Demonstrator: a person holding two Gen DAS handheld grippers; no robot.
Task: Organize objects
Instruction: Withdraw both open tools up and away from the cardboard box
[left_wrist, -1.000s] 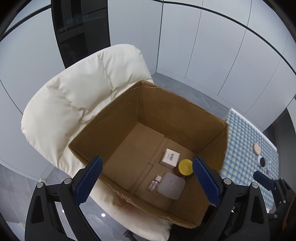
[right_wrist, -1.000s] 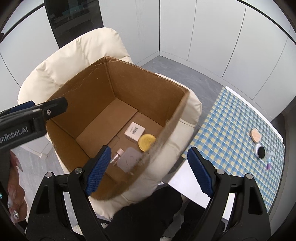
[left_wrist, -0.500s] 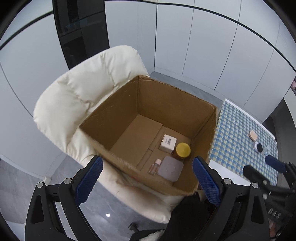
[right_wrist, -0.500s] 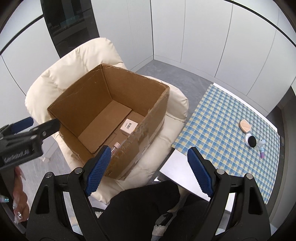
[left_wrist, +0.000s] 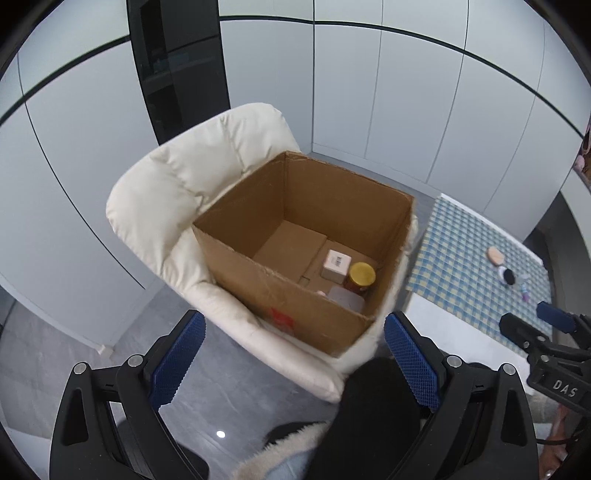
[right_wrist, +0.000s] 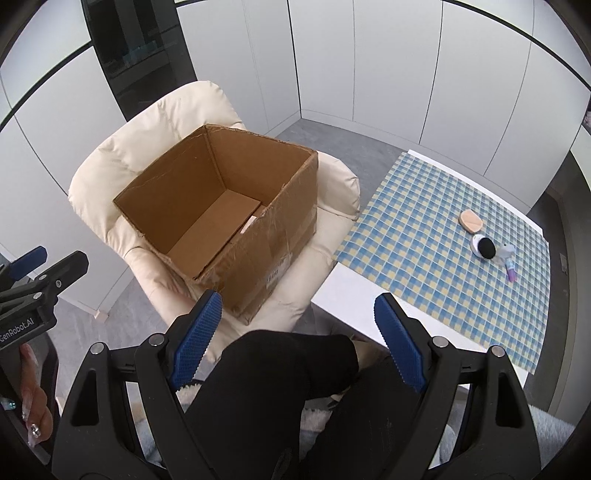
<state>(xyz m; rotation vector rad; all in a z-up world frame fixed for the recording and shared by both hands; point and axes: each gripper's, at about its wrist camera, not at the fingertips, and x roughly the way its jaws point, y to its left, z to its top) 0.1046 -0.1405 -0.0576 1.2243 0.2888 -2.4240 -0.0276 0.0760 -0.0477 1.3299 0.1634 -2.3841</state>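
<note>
An open cardboard box (left_wrist: 295, 295) (right_wrist: 280, 229) sits on a cream padded chair (left_wrist: 177, 184) (right_wrist: 122, 158). Inside it lie a small white carton (left_wrist: 335, 263), a jar with a yellow lid (left_wrist: 361, 275) and a grey flat case (left_wrist: 345, 297). On the checked tablecloth (right_wrist: 443, 236) (left_wrist: 465, 258) lie a peach puff (right_wrist: 471, 220), a black and white round compact (right_wrist: 484, 246) and a small purple-tipped tube (right_wrist: 510, 266). My left gripper (left_wrist: 291, 354) is open and empty, well back from the box. My right gripper (right_wrist: 297, 332) is open and empty above my lap.
The white table (right_wrist: 343, 295) stands right of the chair. White wall panels and a dark glass cabinet (left_wrist: 177, 66) stand behind. My legs in black trousers (right_wrist: 280, 387) are below the grippers. The grey floor (left_wrist: 55, 332) lies left of the chair.
Both grippers have pulled back and up from the box, which now looks smaller and farther. In the right wrist view the box contents have dropped out of sight behind its near wall.
</note>
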